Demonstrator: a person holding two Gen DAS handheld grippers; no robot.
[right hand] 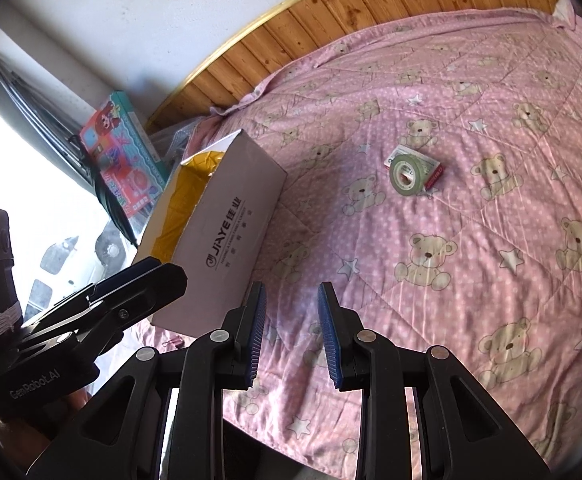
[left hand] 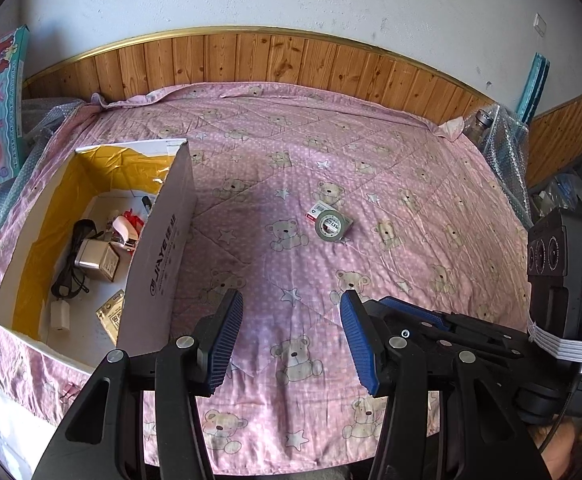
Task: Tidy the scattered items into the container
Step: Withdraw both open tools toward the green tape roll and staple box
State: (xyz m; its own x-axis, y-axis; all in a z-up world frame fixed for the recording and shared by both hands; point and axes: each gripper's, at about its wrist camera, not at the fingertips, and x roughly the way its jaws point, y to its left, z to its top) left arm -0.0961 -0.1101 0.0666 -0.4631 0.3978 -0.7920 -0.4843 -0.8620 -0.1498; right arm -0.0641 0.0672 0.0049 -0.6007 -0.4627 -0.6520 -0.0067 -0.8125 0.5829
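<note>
A green roll of tape (left hand: 333, 223) lies on the pink bear-print quilt (left hand: 411, 200), resting partly on a small red-and-white packet (left hand: 314, 213), well apart from the white cardboard box (left hand: 163, 248) at the quilt's left edge; inside the yellow-lined box sit a black cable with a charger block (left hand: 91, 258), a small white plug (left hand: 60, 314) and a few packets. The left gripper (left hand: 291, 340) hangs over the quilt just right of the box, jaws wide apart and empty; the right gripper (right hand: 291, 336) hovers beside it, jaws parted with nothing between them; a colourful toy box (right hand: 125, 152) leans by the wall behind.
</note>
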